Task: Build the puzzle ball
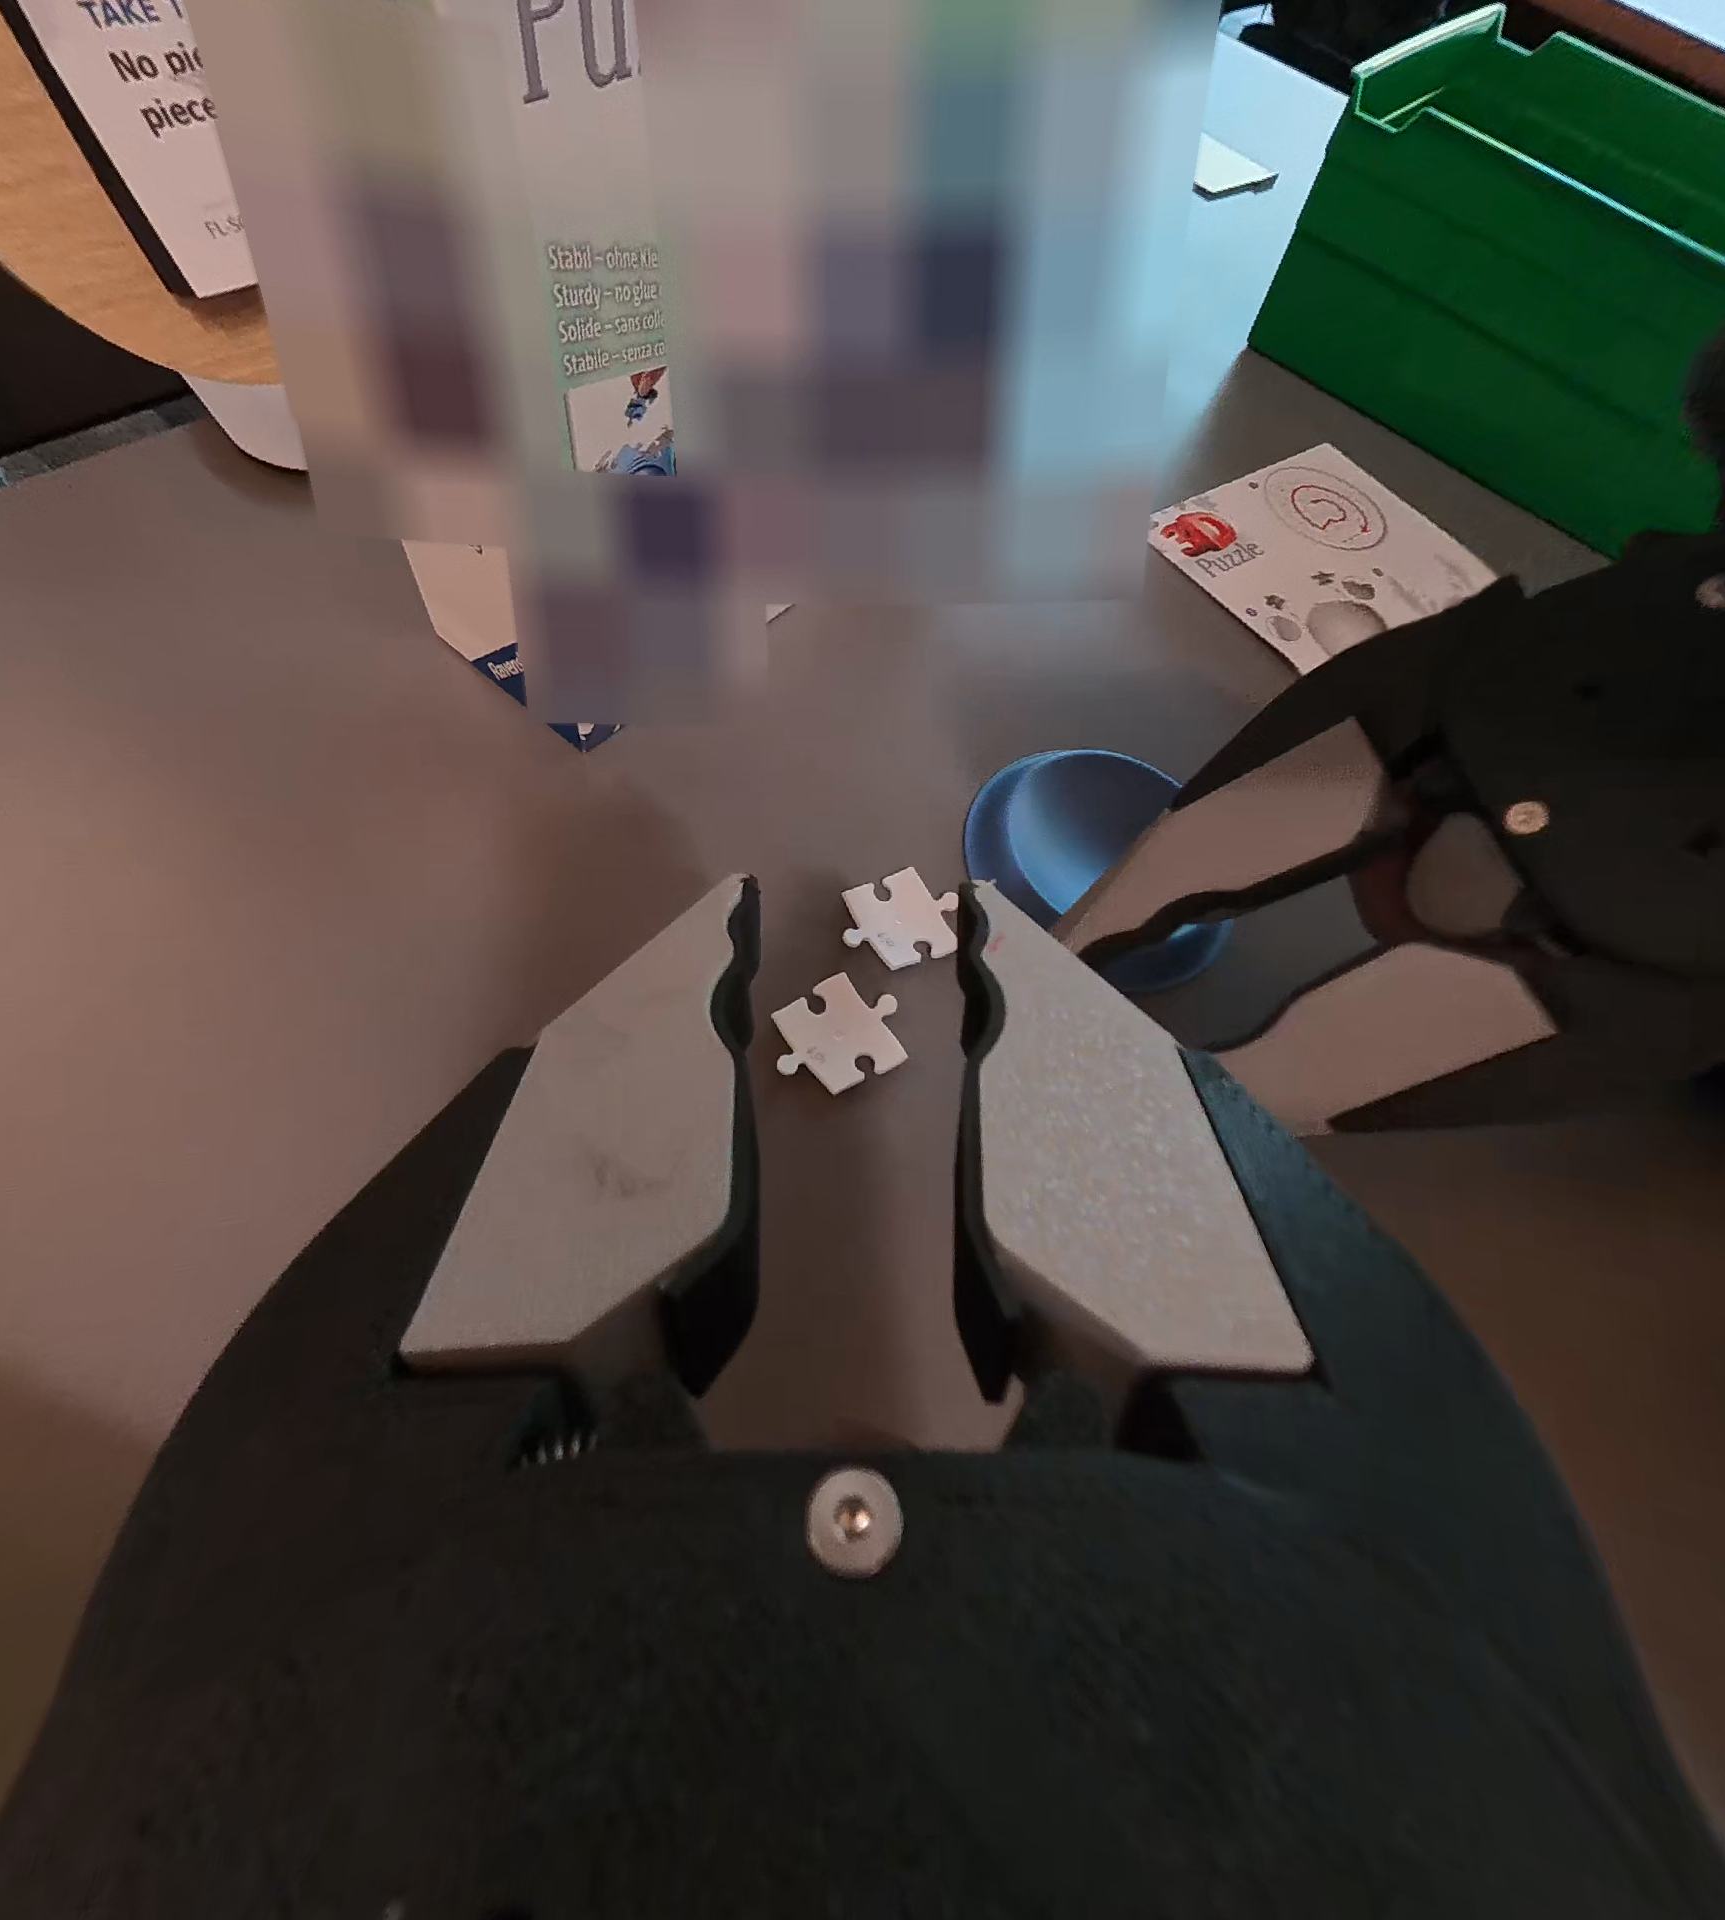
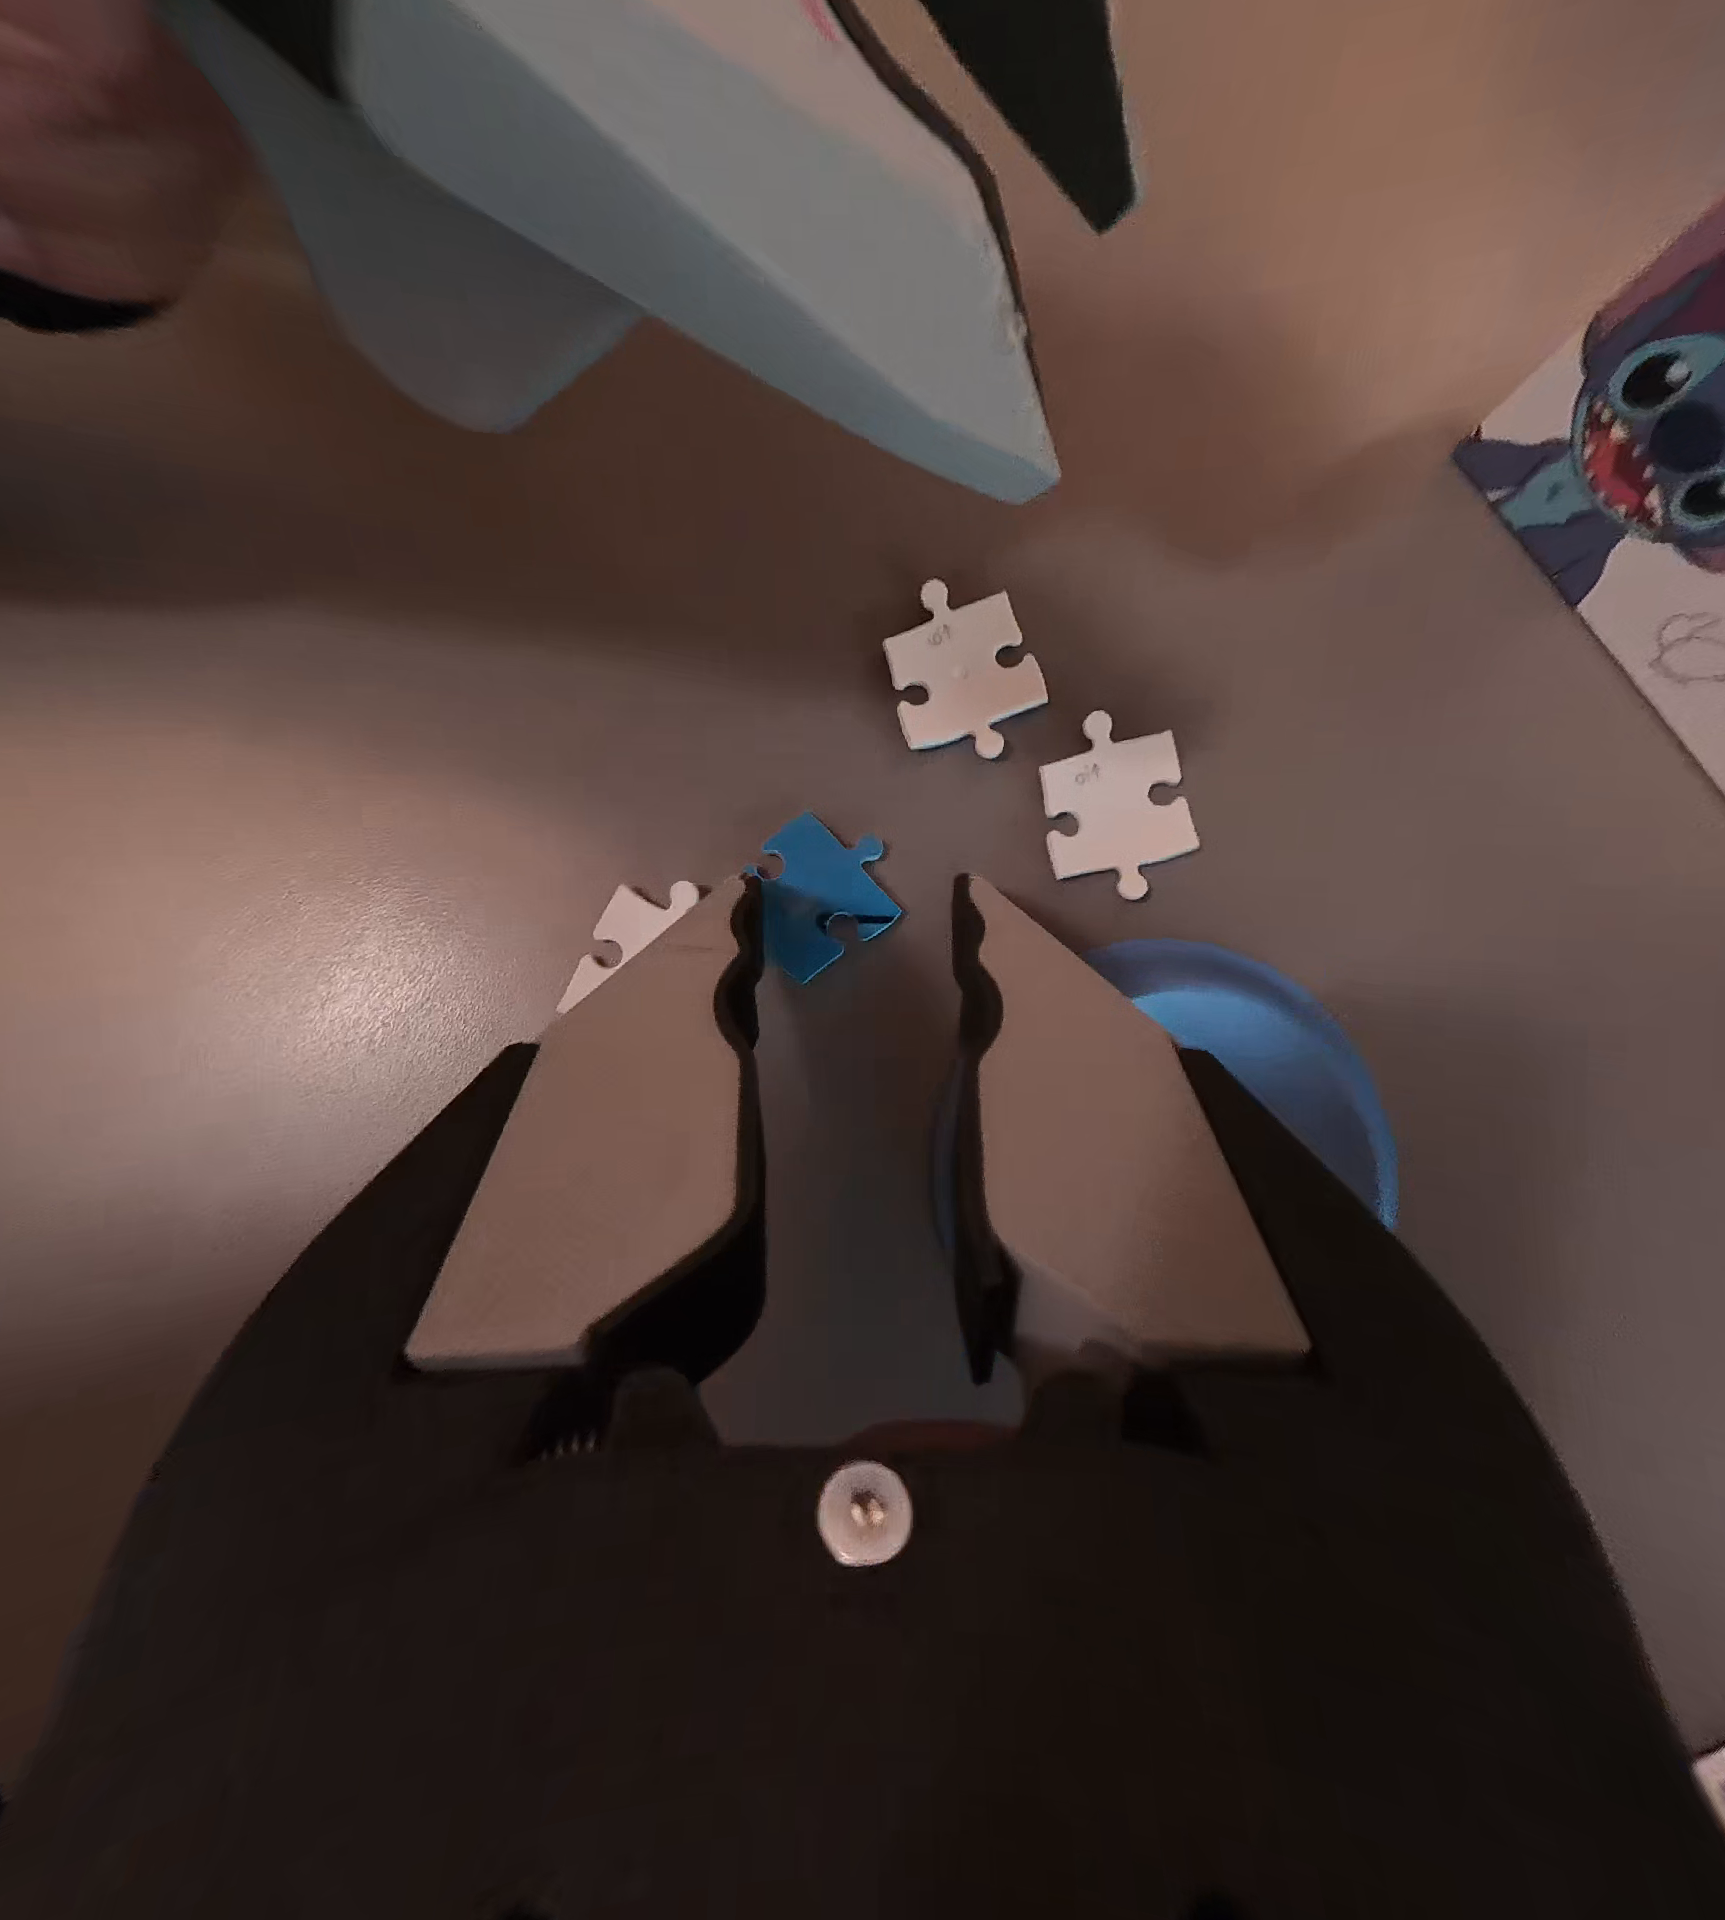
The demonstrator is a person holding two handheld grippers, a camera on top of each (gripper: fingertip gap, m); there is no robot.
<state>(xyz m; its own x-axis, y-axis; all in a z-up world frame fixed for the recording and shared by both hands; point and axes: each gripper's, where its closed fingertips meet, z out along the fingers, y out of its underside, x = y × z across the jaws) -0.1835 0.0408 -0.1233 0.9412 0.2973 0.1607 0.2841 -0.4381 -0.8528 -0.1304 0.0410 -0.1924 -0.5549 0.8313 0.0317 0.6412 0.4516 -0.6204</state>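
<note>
Two white puzzle pieces [image 1: 899,920] [image 1: 837,1034] lie face down on the grey table, between and just beyond the fingertips of my open, empty left gripper [image 1: 858,894]. They also show in the right wrist view [image 2: 962,670] [image 2: 1118,805]. My right gripper [image 2: 856,888] is open and low over the table. A blue piece [image 2: 827,904] lies at its left fingertip. Another white piece [image 2: 629,925] is partly hidden behind that finger. A blue round stand [image 2: 1253,1039] [image 1: 1076,831] sits under its right finger. The right gripper [image 1: 1149,987] comes in from the right in the left wrist view.
The puzzle box [image 1: 598,343] stands upright behind the pieces, and its printed face [image 2: 1689,436] shows at the right. An instruction leaflet [image 1: 1315,551] and green bins [image 1: 1523,260] are at the back right. The left gripper [image 2: 1076,343] and a hand [image 2: 27,135] hang above.
</note>
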